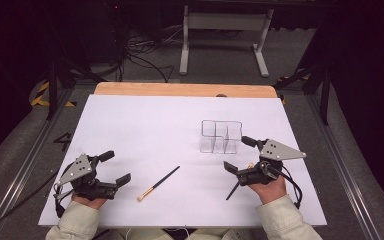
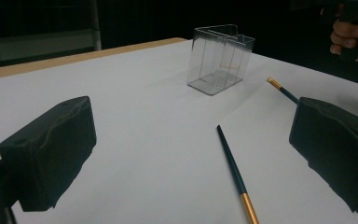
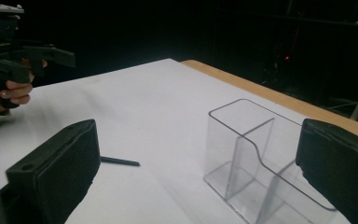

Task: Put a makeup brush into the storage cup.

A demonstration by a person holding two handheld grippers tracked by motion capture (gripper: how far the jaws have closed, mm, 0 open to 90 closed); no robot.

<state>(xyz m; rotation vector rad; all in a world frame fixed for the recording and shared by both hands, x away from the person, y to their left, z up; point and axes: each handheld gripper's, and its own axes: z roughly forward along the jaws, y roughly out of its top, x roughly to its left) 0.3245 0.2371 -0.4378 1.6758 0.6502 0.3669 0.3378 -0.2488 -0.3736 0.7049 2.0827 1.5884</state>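
**A:** Brushes are lying flat on the white table (image 1: 130, 130), two of them. One (image 1: 158, 183) is sitting between the hands, gold end toward the person. The other (image 1: 234, 189) is lying right by the right gripper (image 1: 239, 154).

**B:** Is either gripper holding anything?

**A:** No. The left gripper (image 1: 117, 167) is resting on the table with its jaws spread wide and nothing between them. The right one is gaping just as wide, pointing at the clear holder (image 1: 221, 136) just ahead of it.

**B:** How are those brushes going to handle?

**A:** I'm judging them light, thin and stiff, and likely slick, so they are probably going to roll or pivot under a loose pinch. Taking the near brush across the dark handle, a little back from the gold ferrule (image 2: 249, 208), looks safest.

**B:** And the holder?

**A:** Looking like thin, hard plastic, light enough to slide if bumped. I can't quite tell how many compartments it has; the walls are blurring together.
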